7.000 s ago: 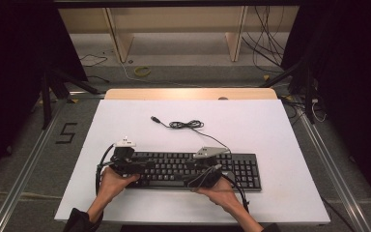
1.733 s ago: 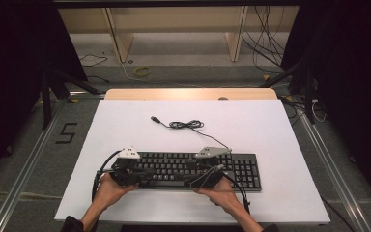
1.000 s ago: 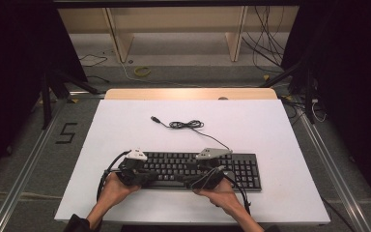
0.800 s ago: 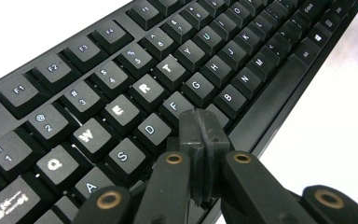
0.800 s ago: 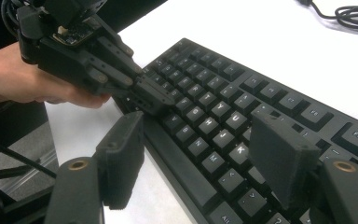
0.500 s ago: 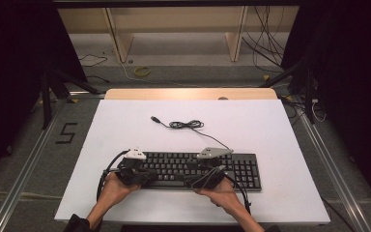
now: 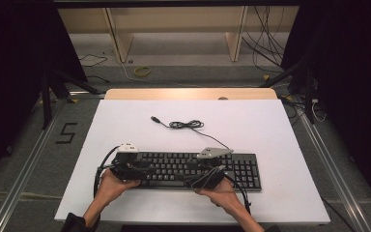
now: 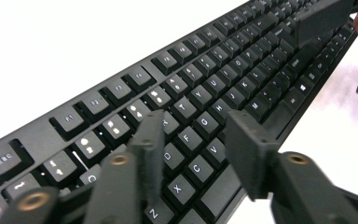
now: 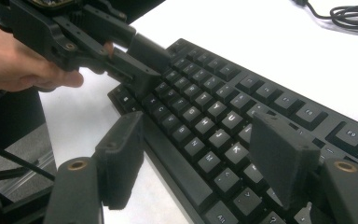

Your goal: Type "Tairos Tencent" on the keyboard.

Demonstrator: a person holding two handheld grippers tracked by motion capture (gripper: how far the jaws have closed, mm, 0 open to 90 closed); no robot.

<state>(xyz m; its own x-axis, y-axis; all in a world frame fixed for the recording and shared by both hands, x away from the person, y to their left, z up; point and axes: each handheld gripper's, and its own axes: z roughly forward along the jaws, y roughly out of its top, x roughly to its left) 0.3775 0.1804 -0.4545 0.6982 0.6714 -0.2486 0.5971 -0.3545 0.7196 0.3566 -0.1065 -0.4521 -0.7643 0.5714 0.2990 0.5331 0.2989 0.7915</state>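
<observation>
Nearest the person, two hands come in from the bottom of the high view, each with a gripper laid on the front part of the keyboard (image 7: 193,169), which lies flat on the white table (image 7: 270,130) toward its near edge.

The left gripper (image 7: 134,170) sits at the keyboard's left end. In the left gripper view its jaws stand apart above the letter keys, one over the left-hand letters and one over the front edge by the space bar; they have just been opening, and nothing is clamped between them.

The right gripper (image 7: 207,177) rests near the keyboard's middle. In the right gripper view its jaws are spread wide and straddle the front edge, one pad off the keyboard over the table, the other over the keys; the pads do not press on it. The left hand (image 9: 23,56) and its gripper show farther off there.

Beyond the keyboard, its cable (image 7: 186,124) runs back over the table in a loose coil, the plug (image 7: 155,119) lying free at the far end
</observation>
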